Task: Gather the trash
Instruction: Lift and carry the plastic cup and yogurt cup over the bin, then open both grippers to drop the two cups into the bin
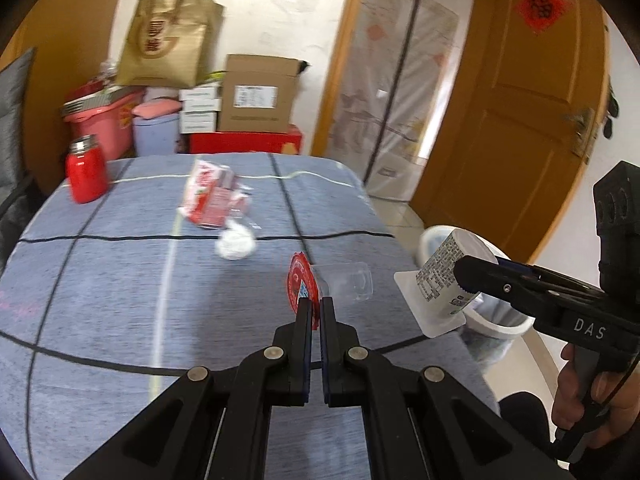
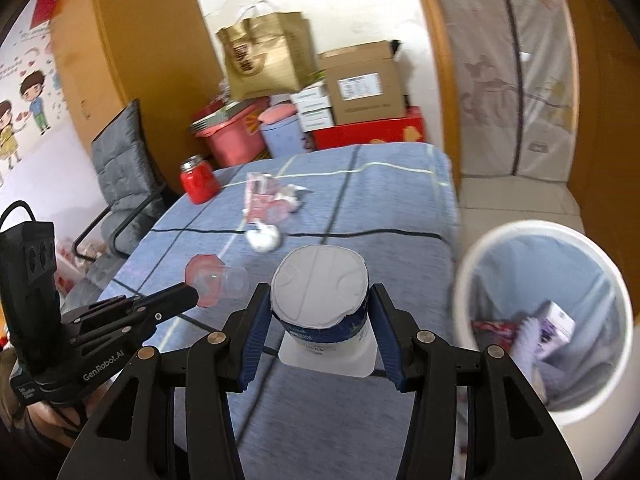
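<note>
Left wrist view: 1 table w/ blue grid cloth is carrying 1 red jar at the far left, 1 crushed red-white carton mid-table, 1 white tissue wad lying just in front of it, and 1 clear plastic cup w/ red lid lying on its side near the right edge. Left gripper is sitting w/ fingers nearly together, clamping the red lid edge. To the right, off the table edge, the right gripper is holding 1 white yogurt cup above the white trash bin, which is standing on the floor beside the table. Behind the table: 1 gold paper bag, 1 cardboard box, 1 pink tub. Nothing is lying between the fingers and the lid.

Right wrist view: same 4 items are sitting on the cloth: jar, carton, tissue wad, lidded cup. Right gripper is standing w/ fingers wide apart, blue pads pressing both sides of the yogurt cup, bottom end facing the cam. Bin is at the right, lined w/ a blue bag, holding 1 small purple-white box plus some red scrap; rest is too blurry to count. Left gripper is coming in from the left, tips touching the cup's lid. 1 grey chair is standing left of the table.
</note>
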Motion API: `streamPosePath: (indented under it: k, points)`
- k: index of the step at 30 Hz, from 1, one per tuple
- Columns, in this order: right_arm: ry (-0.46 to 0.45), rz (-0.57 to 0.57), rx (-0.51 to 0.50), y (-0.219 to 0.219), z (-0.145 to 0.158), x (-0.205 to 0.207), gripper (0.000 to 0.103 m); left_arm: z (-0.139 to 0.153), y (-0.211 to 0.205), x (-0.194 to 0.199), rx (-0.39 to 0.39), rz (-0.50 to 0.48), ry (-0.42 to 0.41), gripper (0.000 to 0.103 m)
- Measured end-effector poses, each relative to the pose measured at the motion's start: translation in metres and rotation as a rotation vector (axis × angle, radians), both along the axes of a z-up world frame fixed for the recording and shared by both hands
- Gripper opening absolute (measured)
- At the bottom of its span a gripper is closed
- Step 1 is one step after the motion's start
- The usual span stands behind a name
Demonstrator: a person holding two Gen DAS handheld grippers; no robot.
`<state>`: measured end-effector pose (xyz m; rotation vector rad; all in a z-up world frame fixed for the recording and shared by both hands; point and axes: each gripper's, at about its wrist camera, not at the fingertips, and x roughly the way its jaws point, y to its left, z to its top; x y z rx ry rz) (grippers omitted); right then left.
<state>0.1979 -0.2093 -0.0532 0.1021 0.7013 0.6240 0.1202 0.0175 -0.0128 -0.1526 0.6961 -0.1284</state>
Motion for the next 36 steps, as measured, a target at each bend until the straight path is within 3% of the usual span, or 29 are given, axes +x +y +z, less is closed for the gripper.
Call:
streamPosePath:
  k: [21, 36]
  points:
    - [0.029, -0.276, 0.035, -0.128, -0.011, 0.006, 0.05, -0.002, -0.11, 0.044, 0.005, -0.243, 0.003, 0.003]
    - [0.082, -0.354, 0.032, -0.169, -0.036, 0.02, 0.05, -0.026, -0.166, 0.076, 0.032, -0.351, 0.053, 0.003]
